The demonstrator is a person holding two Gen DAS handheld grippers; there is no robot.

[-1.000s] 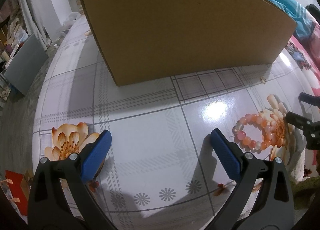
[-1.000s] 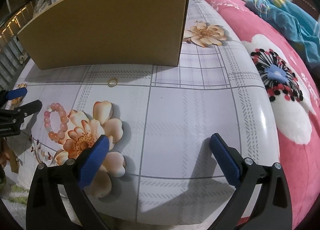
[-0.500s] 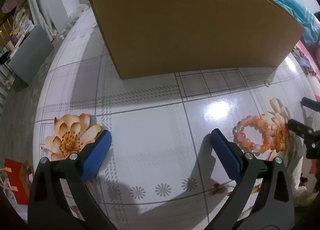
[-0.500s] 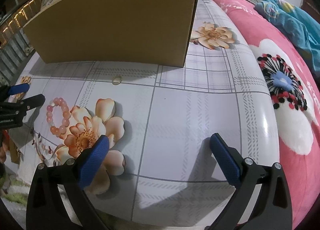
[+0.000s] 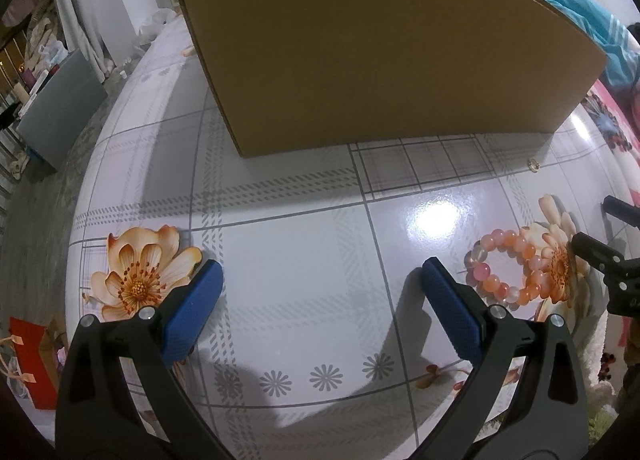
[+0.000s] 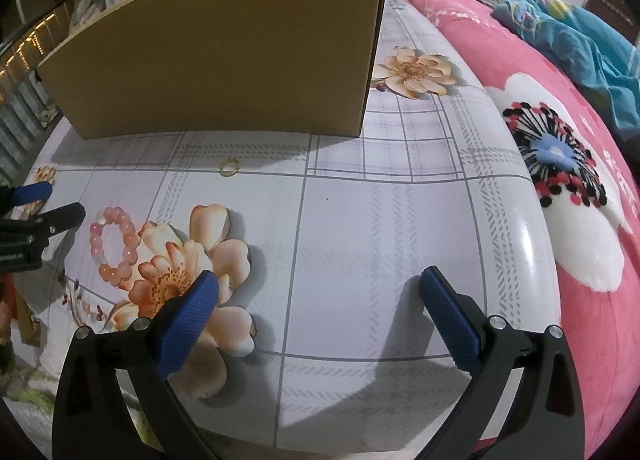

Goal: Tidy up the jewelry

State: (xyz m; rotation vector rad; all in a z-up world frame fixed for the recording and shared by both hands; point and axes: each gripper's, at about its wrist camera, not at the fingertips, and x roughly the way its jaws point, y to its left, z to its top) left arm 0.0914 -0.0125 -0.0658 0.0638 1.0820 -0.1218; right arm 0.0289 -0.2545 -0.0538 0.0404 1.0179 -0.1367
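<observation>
The left gripper point(image 5: 320, 292) hung above the table point(image 5: 304, 252) with its two blue pads wide apart and nothing between them. The right gripper point(image 6: 318, 300) was in the same state, spread wide and empty, over the glossy cloth printed with grey lines and orange flowers.

The bead bracelet point(image 5: 506, 266), made of pink and orange beads, lay flat on the table, just to the right of the left gripper's right pad and apart from it. In the right wrist view the same bracelet point(image 6: 114, 244) lay to the left of the right gripper, partly over a printed flower, between the two grippers. A small gold ring point(image 6: 229, 167) lay farther back on the table, near the front wall of the cardboard box point(image 6: 224, 55) but not touching it; in the left view the ring point(image 5: 533, 164) was very small.

The box stood upright at the back of the table. A pink blanket point(image 6: 560, 139) with a white flower lay beside the table on the right
</observation>
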